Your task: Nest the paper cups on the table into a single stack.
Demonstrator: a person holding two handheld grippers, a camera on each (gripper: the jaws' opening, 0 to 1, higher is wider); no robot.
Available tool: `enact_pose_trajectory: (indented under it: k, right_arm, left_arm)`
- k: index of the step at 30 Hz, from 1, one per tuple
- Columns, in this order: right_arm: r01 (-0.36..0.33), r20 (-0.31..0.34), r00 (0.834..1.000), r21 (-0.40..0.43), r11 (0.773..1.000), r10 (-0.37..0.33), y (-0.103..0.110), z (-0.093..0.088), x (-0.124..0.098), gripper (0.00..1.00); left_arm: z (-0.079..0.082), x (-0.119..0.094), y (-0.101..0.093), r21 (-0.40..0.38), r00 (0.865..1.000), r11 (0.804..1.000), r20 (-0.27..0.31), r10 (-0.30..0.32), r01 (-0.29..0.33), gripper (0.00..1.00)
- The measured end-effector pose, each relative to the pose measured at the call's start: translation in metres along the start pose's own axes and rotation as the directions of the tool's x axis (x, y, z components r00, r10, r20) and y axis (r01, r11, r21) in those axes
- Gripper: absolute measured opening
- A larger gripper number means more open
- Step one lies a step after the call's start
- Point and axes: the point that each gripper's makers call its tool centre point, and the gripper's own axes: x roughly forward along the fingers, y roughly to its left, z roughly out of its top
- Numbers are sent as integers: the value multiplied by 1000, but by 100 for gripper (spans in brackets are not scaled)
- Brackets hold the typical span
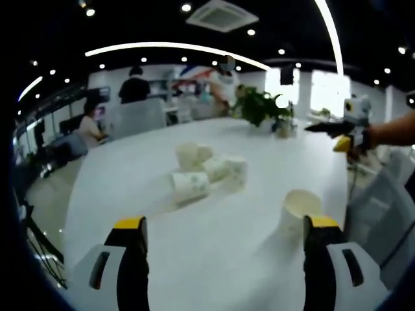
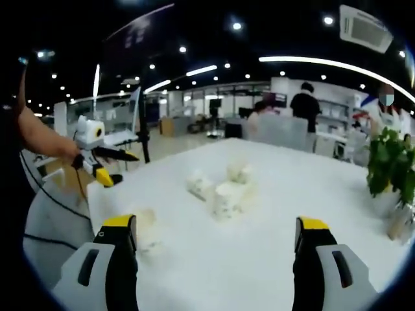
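1. Judging by how things lie, the stacking has hardly begun: a loose cluster of paper cups [image 1: 206, 170] lies scattered on the white table [image 1: 130, 194], most tipped on their sides and none visibly nested into a tidy stack.
2. One single cup [image 1: 299, 208] stands upright, apart from the cluster, at the near right in the left gripper view, its open mouth facing up.
3. The left gripper [image 1: 224, 236] has its jaws spread wide and holds nothing; the upright cup sits just beside its right jaw, partly within the gap, while the cluster lies farther off, ahead and slightly left.
4. The right gripper [image 2: 215, 236] is likewise spread wide and empty; in the right gripper view the cluster [image 2: 224, 189] lies ahead between its jaws, well apart from the tips, and a pale cup [image 2: 146, 223] sits close to its left jaw.
5. What remains, as I judge it, is nearly everything: each fallen cup must be righted and slipped into the next until one stack stands.
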Motion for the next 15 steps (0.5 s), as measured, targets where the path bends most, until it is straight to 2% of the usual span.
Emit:
enact_pose_trajectory:
  k: [4,5,7,8,9,10,11,15]
  right_arm:
    - [-89,-78,993,-35,995,86,0,9,11,98]
    - [-111,-119,987,-53,992,104,0,10,14,98]
    - [-125,-116,986,-70,990,117,-2,21,19,98]
    - [-153,-124,982,-76,985,143,0,25,22,98]
    - [-185,-164,972,-85,979,170,2,28,23,97]
    - [-188,-191,967,-106,976,166,0,30,25,97]
    - [-202,-194,966,-146,968,172,0,40,30,97]
    - [-267,-218,949,-185,946,226,2,68,43,98]
  left_arm:
    - [-3,-5,-1,27,1000,1000,-20,4,-4,99]
    - [-3,-6,-1,29,1000,1000,-22,4,-4,99]
    - [-4,-9,-1,22,1000,1000,-26,6,-5,99]
    - [-3,-11,-1,14,1000,1000,-23,7,-6,99]
    - [-3,-12,0,11,1000,1000,-20,9,-9,99]
    - [-3,-13,1,7,1000,1000,-17,14,-14,99]
    - [-3,-14,1,6,1000,1000,-16,16,-16,99]
    - [-3,-18,3,-6,1000,1000,-15,24,-24,99]
